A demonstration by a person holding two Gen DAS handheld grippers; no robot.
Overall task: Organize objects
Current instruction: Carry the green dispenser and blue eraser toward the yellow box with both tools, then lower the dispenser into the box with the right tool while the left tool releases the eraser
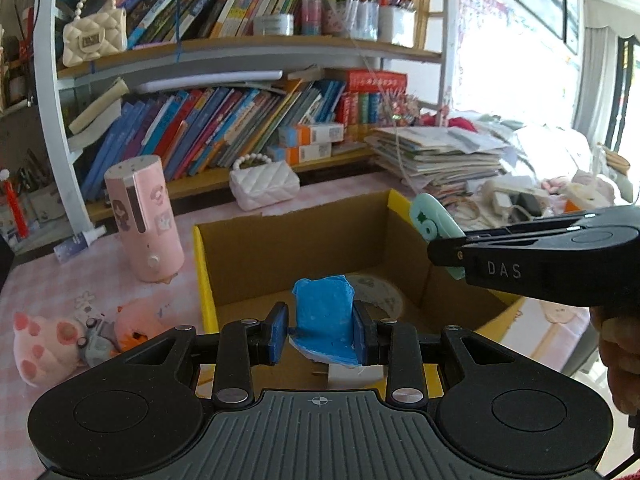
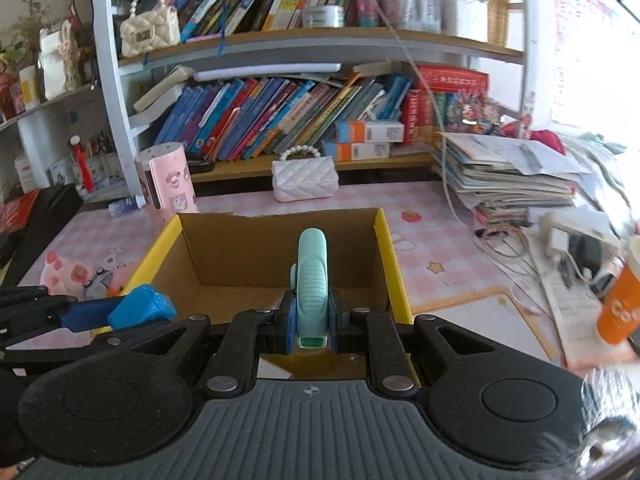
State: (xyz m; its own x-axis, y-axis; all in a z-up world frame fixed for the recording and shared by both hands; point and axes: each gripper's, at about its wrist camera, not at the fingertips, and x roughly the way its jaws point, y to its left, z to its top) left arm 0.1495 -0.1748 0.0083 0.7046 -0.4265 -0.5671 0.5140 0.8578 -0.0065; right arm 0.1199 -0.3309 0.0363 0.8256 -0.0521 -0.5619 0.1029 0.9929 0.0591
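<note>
Left gripper [image 1: 320, 330] is clamping a blue block [image 1: 324, 320], pads pressing on both sides, and it is hanging over the near part of the open cardboard box [image 1: 280, 248]. In the right wrist view the same block [image 2: 141, 307] is sitting at the box's left yellow rim [image 2: 160, 246], so it is looking closer to the edge than the left view suggests. Risk 1: letting go here could be dropping it on the rim or outside onto the pink tablecloth [image 2: 432, 216], beside the plush toys [image 1: 52, 340]

Block surface is looking lumpy and soft, possibly clay; hard clamping could be deforming it or making it stick to a pad on release

Right gripper [image 2: 312, 330] is pinching a mint-green handheld gadget [image 2: 312, 284] low at its base, with most of its length standing up past the fingertips, over the middle of the box. Risk 2: with such a low grip it could be pivoting or slipping out early

Risk 3: both grippers are crowding the same opening; in the left view the right one [image 1: 448, 250] is hovering at the box's right wall, so simultaneous descents could be clashing. Something round is already lying on the box floor, and drops may be landing on it; I can't tell what it is
</note>
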